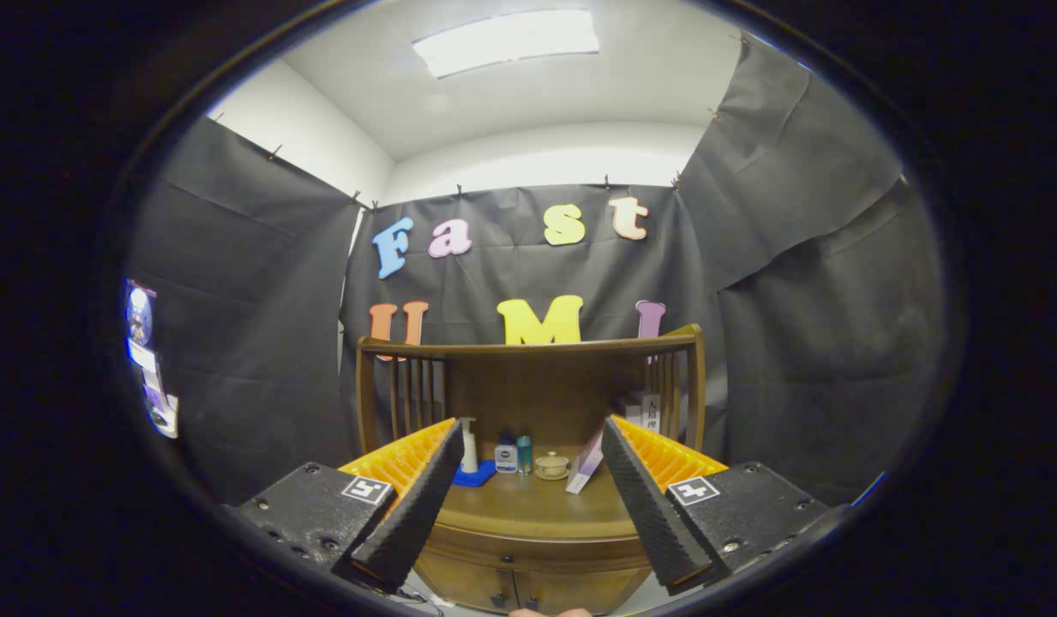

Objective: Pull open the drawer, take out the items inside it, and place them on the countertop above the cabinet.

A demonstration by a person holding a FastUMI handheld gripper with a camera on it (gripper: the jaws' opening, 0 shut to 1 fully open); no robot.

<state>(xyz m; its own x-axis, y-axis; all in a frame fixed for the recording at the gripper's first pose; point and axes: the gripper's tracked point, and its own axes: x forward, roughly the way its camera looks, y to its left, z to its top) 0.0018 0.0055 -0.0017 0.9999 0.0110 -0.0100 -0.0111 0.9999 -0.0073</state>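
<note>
Well, the gripper (528,467) hangs spread wide, holding nothing, well back from the wooden cabinet (528,566); its drawer (528,548) sits shut below the countertop (537,506), where small bottles (507,454) stand.

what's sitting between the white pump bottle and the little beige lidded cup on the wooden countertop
In the gripper view, two small bottles: a white blue-labelled one and a teal one. The open gripper holds nothing.

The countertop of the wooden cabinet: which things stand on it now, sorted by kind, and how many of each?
Gripper open, well short of the countertop.
Pump bottle: 1
Small bottles: 2
Lidded cup on saucer: 1
Blue cloth: 1
Leaning book: 1
Books by the right rail: number unclear
Total clearly seen: 6
</note>
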